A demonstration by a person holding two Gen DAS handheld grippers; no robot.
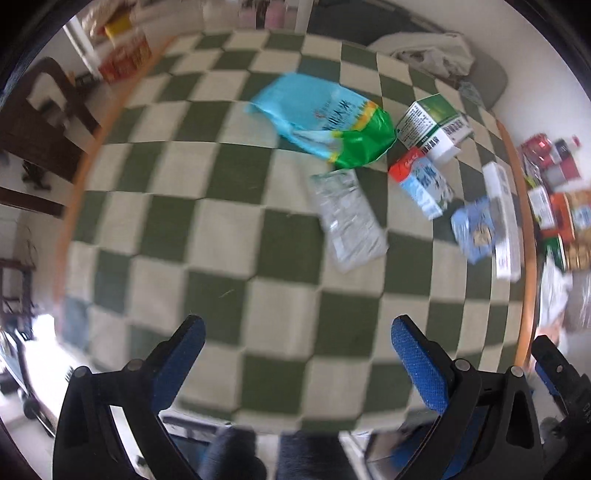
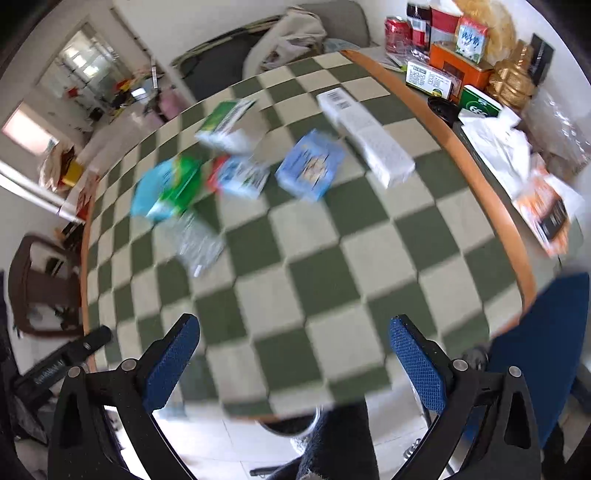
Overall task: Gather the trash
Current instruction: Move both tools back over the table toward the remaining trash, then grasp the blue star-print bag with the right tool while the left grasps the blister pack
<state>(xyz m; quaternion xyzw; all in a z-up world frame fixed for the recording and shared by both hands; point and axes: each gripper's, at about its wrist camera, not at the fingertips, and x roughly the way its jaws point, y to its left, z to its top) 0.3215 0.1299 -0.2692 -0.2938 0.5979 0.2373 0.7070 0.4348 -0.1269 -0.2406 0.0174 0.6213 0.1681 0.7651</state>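
Note:
Trash lies on a green-and-cream checked tabletop [image 1: 229, 236]: a blue-and-green plastic bag [image 1: 325, 118], a crumpled clear wrapper [image 1: 347, 218], a green-and-white carton [image 1: 432, 125], a red-and-blue carton [image 1: 421, 181], a light blue box [image 1: 474, 229] and a long white box [image 1: 502, 218]. In the right wrist view I see the bag [image 2: 166, 188], wrapper [image 2: 197, 243], light blue box [image 2: 310, 166] and white box [image 2: 365, 136]. My left gripper [image 1: 295, 328] is open and empty above the near table edge. My right gripper [image 2: 293, 328] is open and empty too.
A side surface [image 2: 480, 110] to the right holds cans, boxes, a golden bag and paper. A blue chair [image 2: 543, 347] stands at the right near edge. A dark wooden chair [image 1: 40, 122] stands to the left. A couch with cloth [image 2: 291, 29] lies beyond the table.

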